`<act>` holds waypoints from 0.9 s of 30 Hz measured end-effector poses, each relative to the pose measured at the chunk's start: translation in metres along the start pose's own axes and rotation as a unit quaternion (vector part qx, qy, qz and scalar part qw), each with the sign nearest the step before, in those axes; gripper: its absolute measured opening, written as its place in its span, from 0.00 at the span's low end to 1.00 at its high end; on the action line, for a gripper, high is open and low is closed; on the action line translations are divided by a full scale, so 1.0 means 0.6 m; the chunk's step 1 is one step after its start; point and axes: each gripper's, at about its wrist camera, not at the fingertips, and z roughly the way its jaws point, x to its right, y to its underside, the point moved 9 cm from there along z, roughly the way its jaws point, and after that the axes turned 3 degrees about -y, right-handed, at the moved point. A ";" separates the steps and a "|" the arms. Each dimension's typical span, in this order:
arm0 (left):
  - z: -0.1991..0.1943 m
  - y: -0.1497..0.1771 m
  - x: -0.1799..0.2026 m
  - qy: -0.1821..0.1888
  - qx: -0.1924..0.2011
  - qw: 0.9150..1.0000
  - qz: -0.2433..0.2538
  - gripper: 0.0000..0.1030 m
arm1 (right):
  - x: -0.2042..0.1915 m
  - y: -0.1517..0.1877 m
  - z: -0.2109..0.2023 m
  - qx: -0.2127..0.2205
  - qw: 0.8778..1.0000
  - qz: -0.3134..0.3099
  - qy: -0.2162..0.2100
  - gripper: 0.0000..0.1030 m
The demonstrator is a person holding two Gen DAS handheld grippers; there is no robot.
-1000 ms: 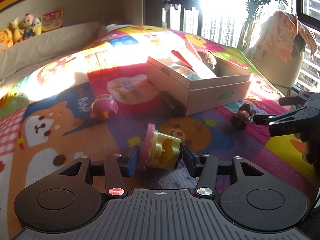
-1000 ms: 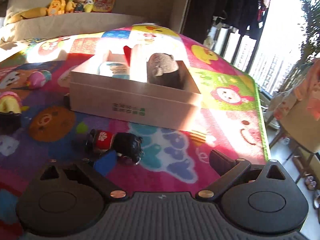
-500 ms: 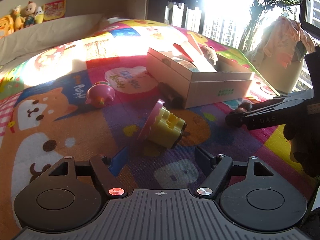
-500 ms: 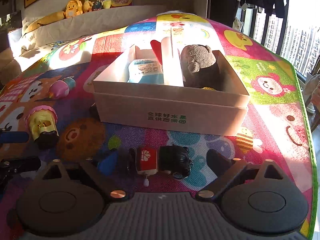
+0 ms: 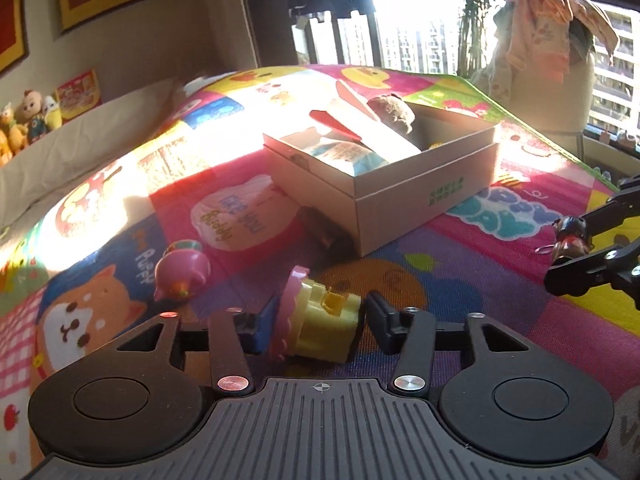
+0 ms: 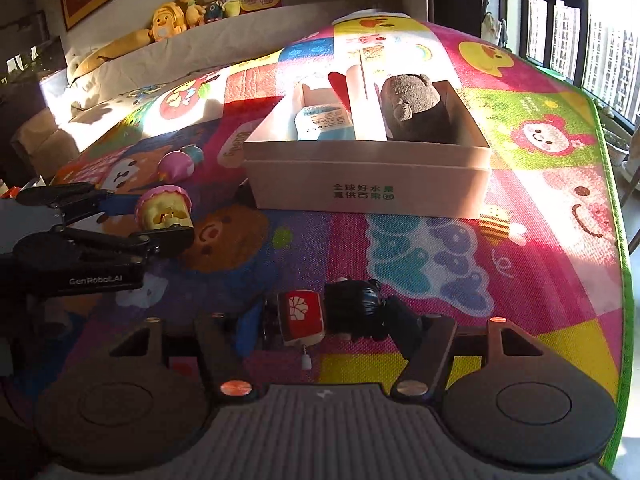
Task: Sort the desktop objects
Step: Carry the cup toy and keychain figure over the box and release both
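Presently, step in hand: both tools are taking up a toy each, judged as the pick-up before transfer to the cardboard box (image 6: pixel 366 196).
Left gripper (image 5: pixel 316 320): lower centre of the left wrist view; its jaws have just been closing, and the cupcake toy (image 5: pixel 320 330) sits between them, the blue pad against the pink frill, the black pad at the yellow base. Clamped on it, as far as the frame shows.
Right gripper (image 6: pixel 324 324): lower centre of the right wrist view; its jaws have just been closing around the doll keychain (image 6: pixel 326 314), pads at the feet end and the black head end. Contact looks made.
Technique, left: the frill is thin and flared; a grip there may slip or tilt the toy. Confirm the pads bear on the firm yellow body before lifting.
Technique, right: hold across the doll's length stays narrow; lift straight and slowly, mind the dangling ring.
Box: rigid pale card with green print, upper centre of both views; divider upright, plush bear (image 6: pixel 412 100) in the right compartment, a soft packet (image 6: pixel 324 122) in the left.
Play mat (image 6: pixel 540 140): padded, printed, slightly grippy by appearance.
Pink round toy (image 5: pixel 182 272): glossy hard plastic, left of centre, well apart from both tools.
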 end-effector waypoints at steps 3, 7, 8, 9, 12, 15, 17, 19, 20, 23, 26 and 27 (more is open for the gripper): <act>-0.020 0.000 0.007 0.006 0.002 1.000 0.004 0.47 | 0.001 0.004 -0.024 0.011 1.000 -0.005 0.002 0.63; -0.070 -0.028 0.008 0.027 0.020 0.999 -0.014 0.46 | 0.017 -0.014 -0.074 0.048 0.999 0.004 0.005 0.63; -0.085 -0.046 0.007 0.035 0.032 0.999 -0.021 0.46 | 0.023 -0.026 -0.091 0.063 0.998 0.011 0.002 0.63; -0.096 -0.067 0.006 0.039 0.046 0.998 -0.023 0.46 | 0.028 -0.038 -0.107 0.077 0.997 0.016 0.001 0.63; -0.125 -0.148 0.002 0.040 0.103 0.994 -0.018 0.46 | 0.040 -0.094 -0.160 0.139 0.990 0.010 0.014 0.63; -0.118 -0.223 -0.002 0.045 0.135 0.990 -0.025 0.46 | 0.051 -0.157 -0.210 0.201 0.979 -0.001 0.039 0.63; -0.102 -0.267 -0.001 0.056 0.146 0.987 -0.032 0.46 | 0.059 -0.207 -0.238 0.234 0.971 -0.006 0.053 0.63; -0.081 -0.309 0.003 0.063 0.159 0.985 -0.035 0.46 | 0.068 -0.254 -0.252 0.252 0.966 -0.010 0.062 0.63; -0.068 -0.325 0.005 0.066 0.163 0.984 -0.036 0.46 | 0.073 -0.278 -0.253 0.256 0.964 -0.009 0.065 0.63; -0.020 -0.342 0.008 0.083 0.152 0.983 -0.057 0.52 | 0.087 -0.333 -0.239 0.253 0.966 0.001 0.060 0.63; 0.025 -0.314 -0.006 0.098 0.118 0.983 -0.098 0.78 | 0.096 -0.378 -0.187 0.236 0.970 0.009 0.050 0.64; 0.031 -0.296 -0.016 0.099 0.108 0.983 -0.111 0.80 | 0.100 -0.387 -0.165 0.230 0.972 0.014 0.047 0.66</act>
